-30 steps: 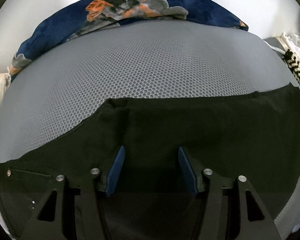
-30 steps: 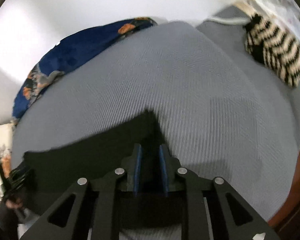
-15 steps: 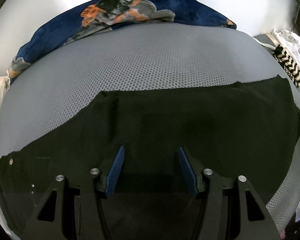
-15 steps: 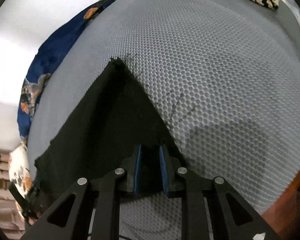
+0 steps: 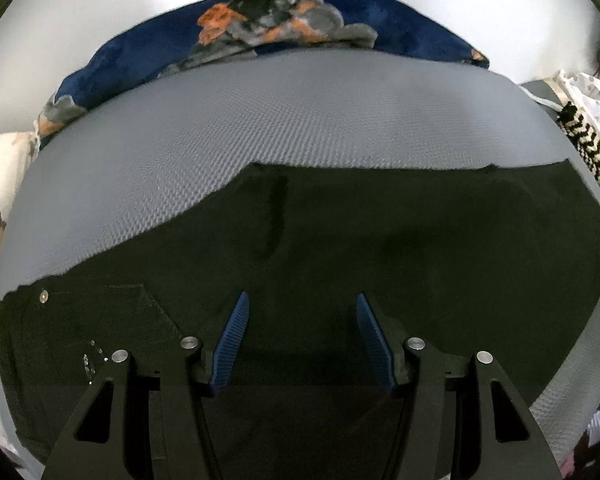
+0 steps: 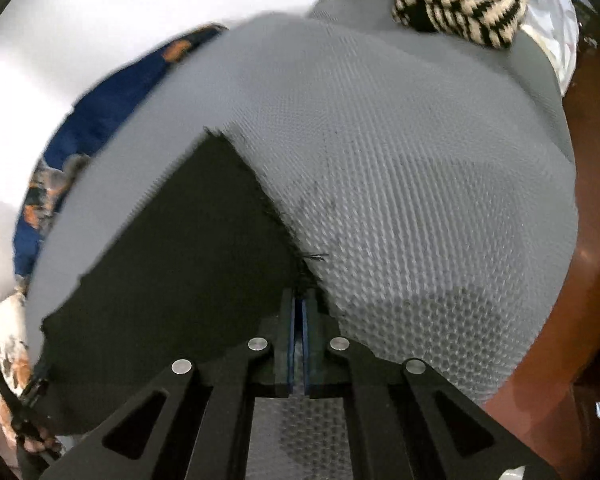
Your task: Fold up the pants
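Note:
The black pants [image 5: 380, 248] lie flat on a grey honeycomb mat [image 5: 300, 120], waist and back pocket at the lower left in the left wrist view. My left gripper [image 5: 300, 300] is open and hovers over the middle of the pants, holding nothing. In the right wrist view the pants [image 6: 180, 260] run off to the left, with a frayed leg hem at the tip. My right gripper [image 6: 299, 300] is shut, and its blue pads pinch the frayed hem corner at most; whether cloth is between them is unclear.
A navy blanket with orange print [image 5: 260, 28] lies along the mat's far edge. A black-and-cream knitted piece [image 6: 460, 0] on white cloth sits at the far right corner. A brown wooden edge [image 6: 592, 240] borders the mat on the right.
The right gripper has closed tighter and pulled back to the hem corner, laying the leg flat on the mat. The left gripper has stayed open over the pants.

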Tool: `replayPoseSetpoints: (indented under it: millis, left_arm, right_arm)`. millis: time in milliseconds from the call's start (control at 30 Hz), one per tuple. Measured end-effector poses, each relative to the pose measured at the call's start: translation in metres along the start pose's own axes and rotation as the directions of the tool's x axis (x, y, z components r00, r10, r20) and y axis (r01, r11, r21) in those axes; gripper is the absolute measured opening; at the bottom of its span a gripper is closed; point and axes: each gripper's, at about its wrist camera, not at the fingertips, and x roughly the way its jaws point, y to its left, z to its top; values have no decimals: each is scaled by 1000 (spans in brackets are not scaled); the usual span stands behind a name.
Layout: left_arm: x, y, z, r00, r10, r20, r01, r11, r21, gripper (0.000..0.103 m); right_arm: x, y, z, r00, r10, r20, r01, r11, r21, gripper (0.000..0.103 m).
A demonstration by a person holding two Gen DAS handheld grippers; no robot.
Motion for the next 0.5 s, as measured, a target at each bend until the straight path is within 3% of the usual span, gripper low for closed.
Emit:
replayPoseSetpoints:
  millis: [100,200,300,400,500]
  left_arm:
    - [10,4,-3,1000,8,-26,-9,1000,-8,57]
    - [12,7,0,1000,16,-20,-16,1000,-17,57]
    - [5,14,3,1000,-8,-8,8,999,-54,57]
    - [-9,23,1,999,-11,31,13,997,-73,57]
    - [-16,37,-3,998,23,50,-18,996,-93,57]
  right_arm:
    - [7,3,2,999,-33,-18,32,999,-18,4]
    - [0,13,12,996,-71,-58,69,997,-36,19]
    - [-20,29,24,996,-93,-10,92,993,-72,22]
    - [-32,74,38,999,-27,42,34,987,-160,22]
    - [-18,146,39,990,137,7,-131,955,-267,29]
